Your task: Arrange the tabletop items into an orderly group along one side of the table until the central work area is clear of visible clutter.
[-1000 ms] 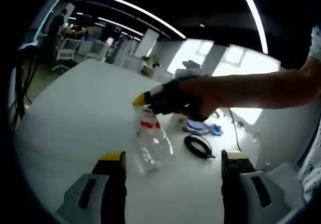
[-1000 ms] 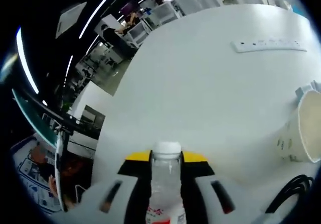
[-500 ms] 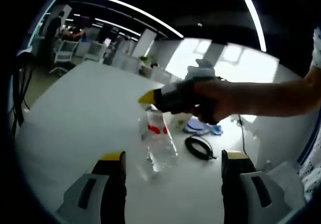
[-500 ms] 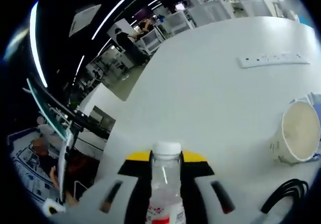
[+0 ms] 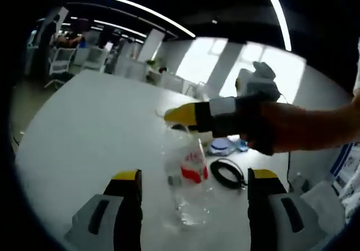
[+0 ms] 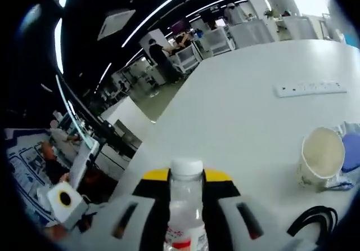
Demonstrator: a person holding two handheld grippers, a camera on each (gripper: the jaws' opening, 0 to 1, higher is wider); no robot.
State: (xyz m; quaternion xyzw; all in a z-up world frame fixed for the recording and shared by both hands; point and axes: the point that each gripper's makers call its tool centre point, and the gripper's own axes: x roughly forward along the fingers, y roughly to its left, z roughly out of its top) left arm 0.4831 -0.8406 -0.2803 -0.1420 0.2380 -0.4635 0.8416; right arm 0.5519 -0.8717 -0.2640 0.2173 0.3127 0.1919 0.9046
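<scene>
A clear plastic water bottle (image 5: pixel 188 178) with a red label and white cap (image 6: pixel 186 167) hangs near upright, its base low over the white table (image 5: pixel 90 127). My right gripper (image 6: pixel 186 179) is shut on the bottle's neck just under the cap; in the left gripper view it comes in from the right with a person's hand (image 5: pixel 292 130) behind it. My left gripper (image 5: pixel 194 178) stands open in the foreground, its jaws on either side of the bottle's lower half without touching it.
A paper cup (image 6: pixel 319 160) stands at the right beside blue-and-white cloth (image 5: pixel 222 146). A coiled black cable (image 5: pixel 226 175) lies near them. A white power strip (image 6: pixel 309 87) sits farther back. Chairs, desks and a person stand beyond the table's far edge.
The right gripper has swung the bottle from tilted to near upright and brought it closer, between my left jaws. The right view has tipped up, showing more of the room.
</scene>
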